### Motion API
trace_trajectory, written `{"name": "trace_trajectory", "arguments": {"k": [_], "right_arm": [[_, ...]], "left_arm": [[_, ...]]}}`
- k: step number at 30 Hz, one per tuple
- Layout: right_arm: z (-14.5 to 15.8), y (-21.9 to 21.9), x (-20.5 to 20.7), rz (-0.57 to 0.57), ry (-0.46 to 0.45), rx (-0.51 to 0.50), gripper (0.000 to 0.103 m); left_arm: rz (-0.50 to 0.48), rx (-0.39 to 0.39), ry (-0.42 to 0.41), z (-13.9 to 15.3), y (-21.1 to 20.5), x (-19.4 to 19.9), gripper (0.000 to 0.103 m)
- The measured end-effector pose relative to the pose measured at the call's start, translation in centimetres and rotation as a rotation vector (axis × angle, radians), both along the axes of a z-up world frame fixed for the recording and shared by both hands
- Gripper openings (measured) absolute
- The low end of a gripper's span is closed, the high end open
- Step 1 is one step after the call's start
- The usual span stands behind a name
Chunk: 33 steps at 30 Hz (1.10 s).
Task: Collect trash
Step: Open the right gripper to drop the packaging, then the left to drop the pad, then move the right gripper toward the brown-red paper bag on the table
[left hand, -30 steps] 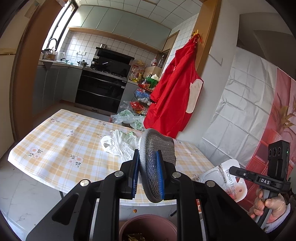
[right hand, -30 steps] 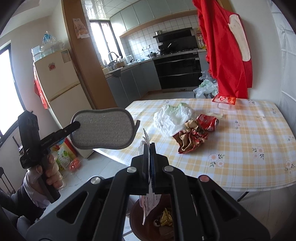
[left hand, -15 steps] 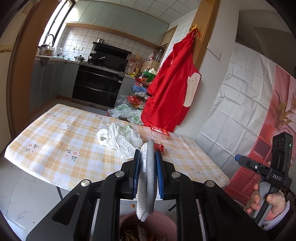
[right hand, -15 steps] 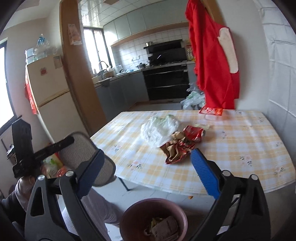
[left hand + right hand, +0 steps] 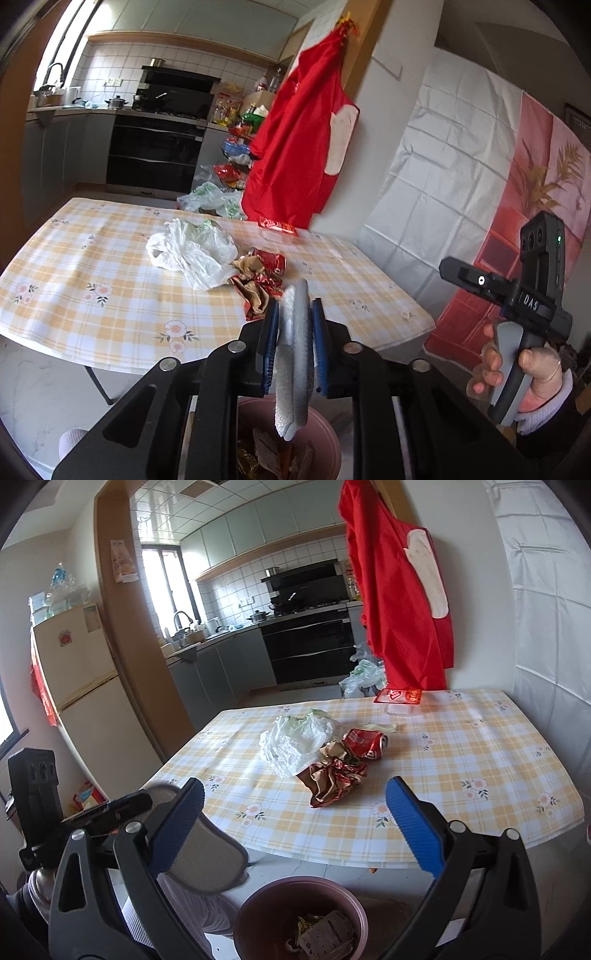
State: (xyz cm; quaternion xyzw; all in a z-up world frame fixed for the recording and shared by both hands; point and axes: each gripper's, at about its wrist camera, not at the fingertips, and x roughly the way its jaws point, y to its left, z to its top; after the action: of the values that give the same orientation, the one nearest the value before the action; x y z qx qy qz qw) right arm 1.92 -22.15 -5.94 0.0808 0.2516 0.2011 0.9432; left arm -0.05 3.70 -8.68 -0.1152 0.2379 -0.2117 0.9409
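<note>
Your left hand-held gripper [image 5: 294,345] has its jaws opening with the grey insole [image 5: 295,365] still between the pads, hanging above the pink bin [image 5: 325,443]. Your right hand-held gripper [image 5: 295,818] is spread wide and empty over that bin. White bag [image 5: 295,740], crumpled wrapper [image 5: 334,781] and crushed red can [image 5: 365,743] lie mid-counter [image 5: 461,738].

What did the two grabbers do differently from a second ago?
The right gripper, earlier shut on a paper scrap, sprang wide open and let it fall into the pink bin. The left gripper swung the gray insole from flat-on to edge-on, hanging over the bin; its jaws are opening, insole still between them. The plastic bag, crushed can and wrappers stayed on the table.
</note>
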Motion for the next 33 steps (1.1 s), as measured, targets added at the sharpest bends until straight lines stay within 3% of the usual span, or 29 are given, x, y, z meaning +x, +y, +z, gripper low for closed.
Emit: {"name": "trace_trajectory", "arguments": {"k": [1,2,4,8,13,18,33], "right_arm": [[-0.1,-0.1,0.0,-0.008,0.001,0.000,0.097],[-0.1,-0.2,-0.1,-0.015,0.002,-0.002,0.097],[-0.3,-0.4,0.0,-0.037,0.006,-0.014,0.097],[-0.6,-0.6,0.3,-0.084,0.018,-0.030,0.097],[-1.1,-0.5,0.9,-0.154,0.036,-0.073,0.097],[-2.0,-0.3,1.6,-0.222,0.045,-0.145,0.097],[-7.3,-0.5,6.0,-0.177,0.182,-0.167,0.097]], "left_arm": [[0.002,0.008,-0.013,0.1,-0.1,-0.2,0.057],[0.010,0.009,-0.029,0.2,-0.1,-0.4,0.073],[0.025,0.002,-0.052,0.5,0.1,-0.7,0.078],[0.106,0.034,-0.051,0.6,0.8,-0.6,0.097],[0.193,0.088,-0.014,0.1,1.5,0.1,0.097],[0.201,0.096,0.003,-0.6,2.1,0.9,0.097],[0.179,0.080,0.111,-4.0,2.7,5.6,0.097]]}}
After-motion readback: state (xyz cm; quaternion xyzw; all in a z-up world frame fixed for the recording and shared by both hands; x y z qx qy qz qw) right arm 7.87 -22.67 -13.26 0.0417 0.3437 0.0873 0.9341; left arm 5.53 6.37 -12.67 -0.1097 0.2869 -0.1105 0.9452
